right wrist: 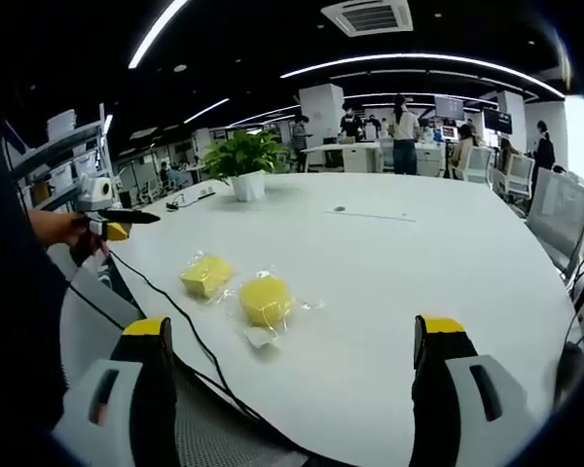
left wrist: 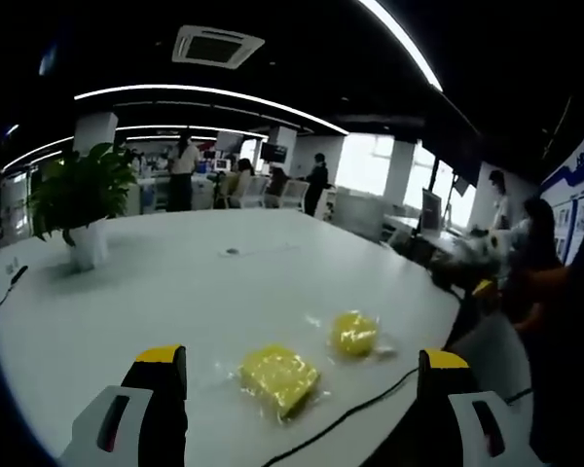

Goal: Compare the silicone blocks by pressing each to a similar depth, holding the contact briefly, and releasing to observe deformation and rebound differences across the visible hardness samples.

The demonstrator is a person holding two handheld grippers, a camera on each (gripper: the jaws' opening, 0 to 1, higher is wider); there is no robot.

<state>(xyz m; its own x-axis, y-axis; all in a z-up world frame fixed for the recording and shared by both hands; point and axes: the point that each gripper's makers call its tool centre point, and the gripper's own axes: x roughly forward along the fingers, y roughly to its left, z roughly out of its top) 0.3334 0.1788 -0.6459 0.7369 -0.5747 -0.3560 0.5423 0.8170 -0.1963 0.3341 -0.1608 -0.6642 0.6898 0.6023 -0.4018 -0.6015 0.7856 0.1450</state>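
Two yellow silicone blocks in clear plastic wrap lie on a white table (left wrist: 175,282). In the left gripper view the square block (left wrist: 278,377) is just ahead between my jaws and the round block (left wrist: 353,333) lies a little farther right. My left gripper (left wrist: 302,357) is open, above the table and touching nothing. In the right gripper view the round block (right wrist: 266,300) lies ahead, left of centre, with the square block (right wrist: 206,274) beside it. My right gripper (right wrist: 292,326) is open wide and holds nothing. A hand holds the left gripper (right wrist: 112,222) at the far left.
A black cable (right wrist: 175,321) runs along the table's near edge, close to the blocks (left wrist: 350,413). A potted plant (right wrist: 243,156) stands farther back on the table. People, chairs and desks fill the office behind. A person stands by the table's right edge (left wrist: 535,282).
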